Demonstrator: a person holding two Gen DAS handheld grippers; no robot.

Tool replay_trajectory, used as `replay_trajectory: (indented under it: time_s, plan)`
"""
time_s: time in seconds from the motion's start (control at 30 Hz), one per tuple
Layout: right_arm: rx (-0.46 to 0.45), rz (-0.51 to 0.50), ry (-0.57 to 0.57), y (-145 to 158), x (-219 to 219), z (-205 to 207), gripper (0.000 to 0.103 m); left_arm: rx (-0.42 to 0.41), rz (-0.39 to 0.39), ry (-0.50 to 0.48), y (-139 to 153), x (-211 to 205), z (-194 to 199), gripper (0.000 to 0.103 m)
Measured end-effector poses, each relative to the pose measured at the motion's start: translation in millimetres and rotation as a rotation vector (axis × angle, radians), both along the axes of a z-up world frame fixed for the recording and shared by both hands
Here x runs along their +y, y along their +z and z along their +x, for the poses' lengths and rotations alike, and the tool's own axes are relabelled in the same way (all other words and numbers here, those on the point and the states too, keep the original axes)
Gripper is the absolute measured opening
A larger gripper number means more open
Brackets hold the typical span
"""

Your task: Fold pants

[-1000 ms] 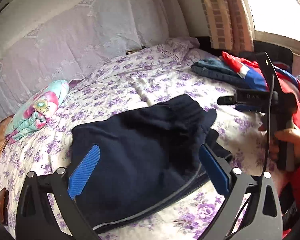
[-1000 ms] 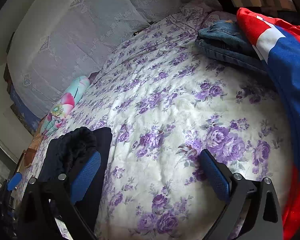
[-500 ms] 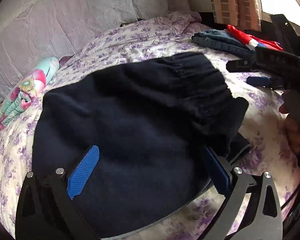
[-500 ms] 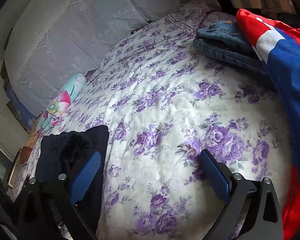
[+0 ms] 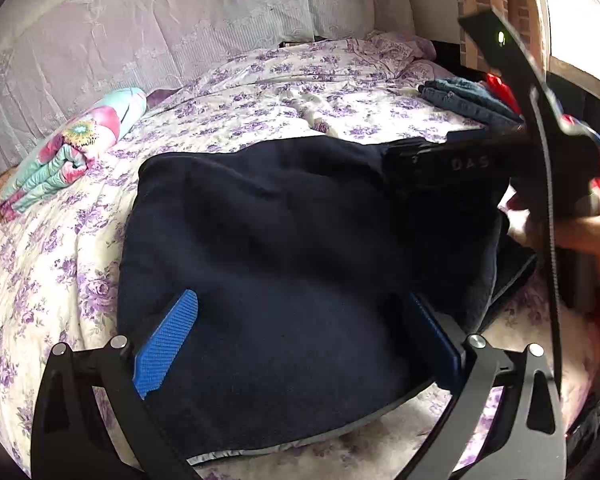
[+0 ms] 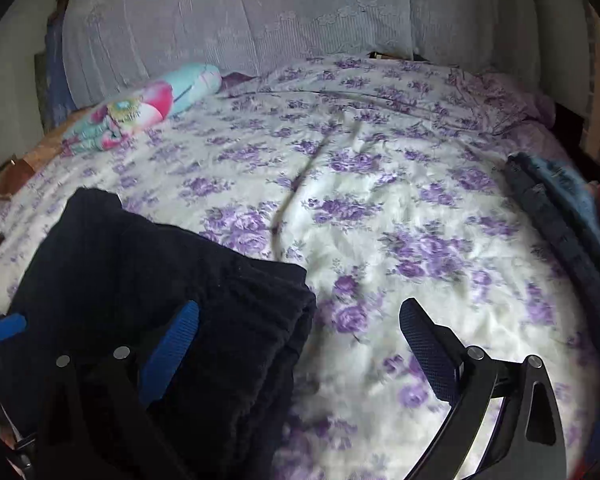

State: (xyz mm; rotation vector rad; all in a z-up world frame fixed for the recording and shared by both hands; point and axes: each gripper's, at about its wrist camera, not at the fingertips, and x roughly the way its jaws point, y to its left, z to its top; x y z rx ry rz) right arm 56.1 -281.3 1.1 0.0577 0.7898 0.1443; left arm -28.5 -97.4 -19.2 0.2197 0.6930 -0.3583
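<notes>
Mostly done, we reckon: pants (image 5: 300, 264) lie folded near the bed's (image 5: 284, 92) front edge w/ left gripper (image 5: 300, 352) and right gripper (image 6: 296, 344) both wide, empty (maybe tidying left).

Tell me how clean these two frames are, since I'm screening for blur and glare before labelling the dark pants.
Left wrist view: sharp on the navy pants, but the window at top right is blown out, and the pants are so dark that folds barely show. Right wrist view: motion-blurred overall, the floral bedspread smeared and the folded jeans soft. Both views bend the bed with fisheye curvature.
</notes>
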Motion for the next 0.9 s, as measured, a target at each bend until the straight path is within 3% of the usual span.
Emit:
replay_trajectory:
  time_s: [0.03, 0.07, 0.2, 0.33, 0.43, 0.6, 0.63, 0.7, 0.77, 0.9]
  plan:
    - [0.05, 0.116, -0.007, -2.5, -14.3, 5.8, 0.1, 0.008, -0.018, 0.0, -0.9, 3.5, -0.9, 0.098]
    - [0.056, 0.156, -0.015, -3.2, -20.0, 4.7, 0.1, 0.008, -0.031, 0.001, 0.6, 7.8, -2.2, 0.098]
    - [-0.068, 0.086, -0.034, 16.5, -11.1, -33.1, 0.1, -0.035, -0.082, -0.002, 24.4, 24.6, -8.2, 0.098]
    - [-0.24, 0.033, 0.047, 48.0, 11.5, -88.2, 0.1, -0.109, -0.068, 0.08, 53.0, 44.2, 13.8, 0.098]
    - [-0.288, -0.057, 0.117, 56.6, 39.2, -107.0, 0.1, -0.038, -0.077, 0.129, 54.4, 55.3, 56.7, 0.098]
    - [-0.308, -0.136, 0.286, 56.6, 84.0, -118.8, 0.1, 0.105, -0.066, 0.166, 25.0, 65.0, 114.9, 0.099]
    - [-0.307, -0.159, 0.313, 53.4, 92.3, -118.9, 0.1, 0.142, -0.083, 0.161, 16.3, 69.0, 124.5, 0.099]
    - [-0.24, -0.215, 0.353, 36.0, 106.1, -110.2, 0.1, 0.257, -0.189, 0.138, -3.0, 83.9, 141.4, 0.099]
    - [-0.119, -0.246, 0.351, 6.7, 112.3, -96.2, 0.1, 0.357, -0.383, 0.111, -18.5, 106.9, 152.2, 0.099]
    - [-0.121, -0.227, 0.35, 7.2, 109.5, -97.7, 0.1, 0.307, -0.442, 0.075, -18.6, 119.1, 148.6, 0.099]
